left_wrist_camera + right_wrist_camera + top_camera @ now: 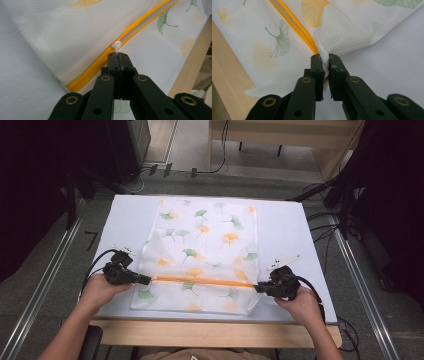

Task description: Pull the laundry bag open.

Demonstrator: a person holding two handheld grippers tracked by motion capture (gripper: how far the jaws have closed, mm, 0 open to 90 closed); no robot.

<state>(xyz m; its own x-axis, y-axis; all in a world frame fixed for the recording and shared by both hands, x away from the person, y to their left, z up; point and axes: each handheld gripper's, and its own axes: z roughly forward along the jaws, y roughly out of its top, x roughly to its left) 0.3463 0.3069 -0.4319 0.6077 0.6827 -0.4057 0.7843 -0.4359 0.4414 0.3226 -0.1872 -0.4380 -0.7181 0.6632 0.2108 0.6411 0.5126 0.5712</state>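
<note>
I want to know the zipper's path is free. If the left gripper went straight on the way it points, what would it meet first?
Probably nothing solid: the left gripper, shut on the white zipper pull, points along the orange zipper across the mesh bag toward the right gripper holding the far end.

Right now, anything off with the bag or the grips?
Nothing stands out. The mesh bag lies flat on the table. Left claw is shut on the white zipper pull; right claw pinches the bag's edge at the zipper's other end.
</note>
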